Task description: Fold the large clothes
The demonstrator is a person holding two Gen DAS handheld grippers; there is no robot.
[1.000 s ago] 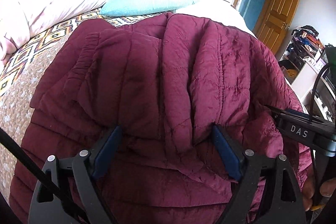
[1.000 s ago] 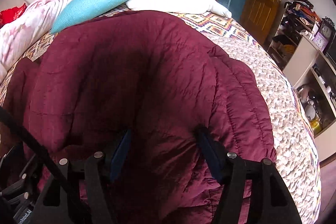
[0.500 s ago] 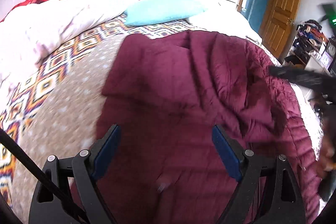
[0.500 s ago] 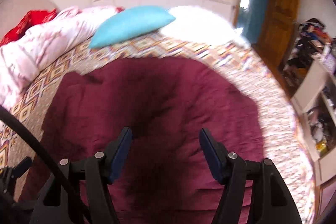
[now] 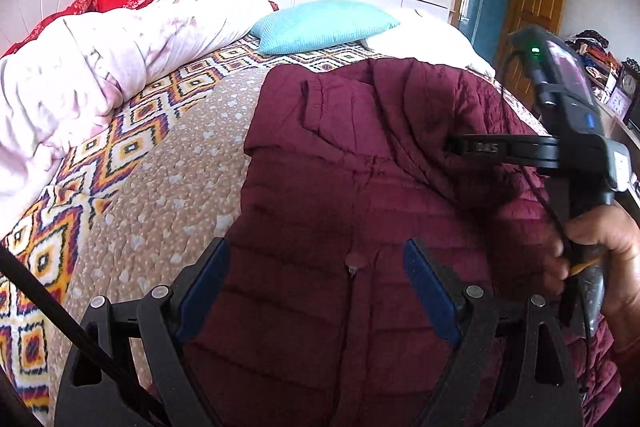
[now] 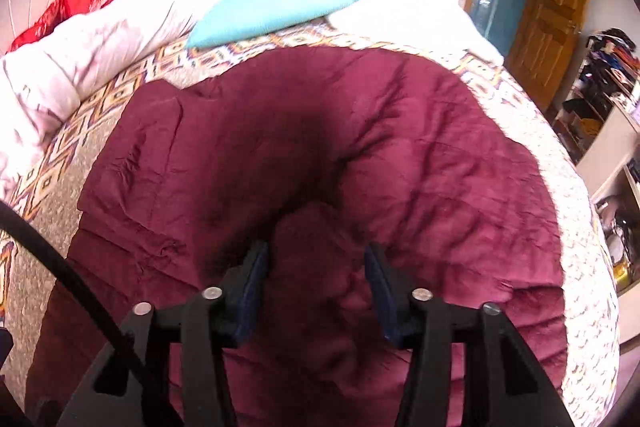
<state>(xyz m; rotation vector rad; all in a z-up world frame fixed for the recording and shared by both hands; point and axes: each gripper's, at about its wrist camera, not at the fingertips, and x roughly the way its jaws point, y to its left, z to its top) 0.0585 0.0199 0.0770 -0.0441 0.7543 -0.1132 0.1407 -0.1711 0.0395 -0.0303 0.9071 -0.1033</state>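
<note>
Maroon quilted puffer jacket [image 5: 360, 187] on bed, sleeve folded in at 11 – bunched at 3, more folds left; left gripper [image 5: 316, 291] fingers wide, empty; right gripper [image 6: 316, 279] fingers closing round a fabric ridge

Open patterned bedspread [image 5: 160, 187] left of the maroon jacket [image 5: 340, 187]; rumpled pink duvet [image 5: 100, 67] and teal pillow [image 5: 324, 25] beyond.

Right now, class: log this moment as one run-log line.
item: maroon puffer jacket spread on bed | left gripper: jaws open above jacket | right gripper: jaws around a fold, grip unclear
</note>
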